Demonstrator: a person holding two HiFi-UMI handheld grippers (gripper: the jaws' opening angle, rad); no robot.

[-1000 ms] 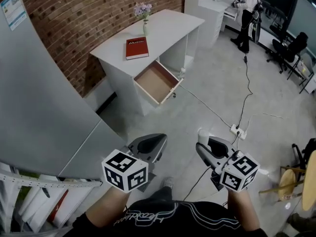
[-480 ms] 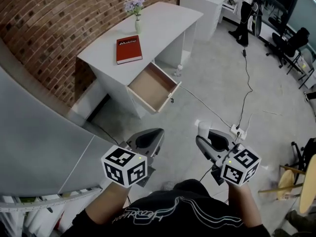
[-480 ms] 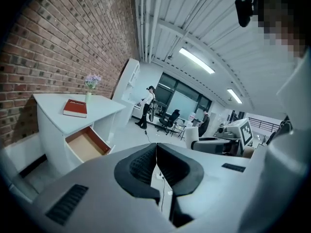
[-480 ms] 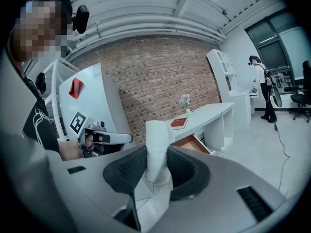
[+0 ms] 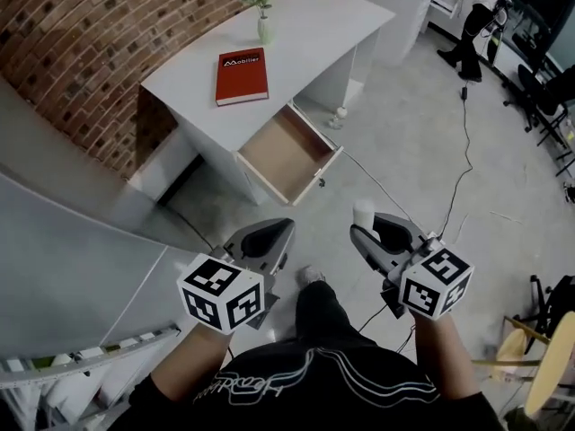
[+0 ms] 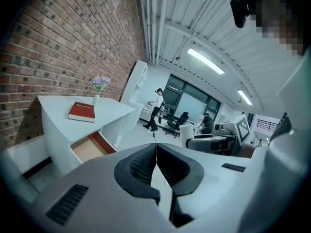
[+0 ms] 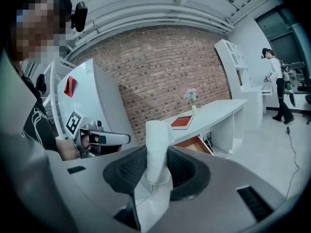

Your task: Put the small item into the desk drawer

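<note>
Gripped one small white cylinder (image 5: 363, 212) upright between the pads of the right hand-held gripper (image 5: 367, 230), above the floor and well apart from the desk. Had the left hand-held gripper (image 5: 283, 230) closed on nothing. Faced one drawer (image 5: 286, 149) pulled open under the white worktop (image 5: 314, 25), its bare wooden bottom showing. Saw one red book (image 5: 242, 75) and one flower vase (image 5: 263, 30) on top, and one cable (image 5: 460, 178) on the floor to the right.

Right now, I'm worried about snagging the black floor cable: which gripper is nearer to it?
Right. The right gripper, shut on the small white item, hovers just left of the black cable; the left gripper, shut and empty, is farther left.
</note>
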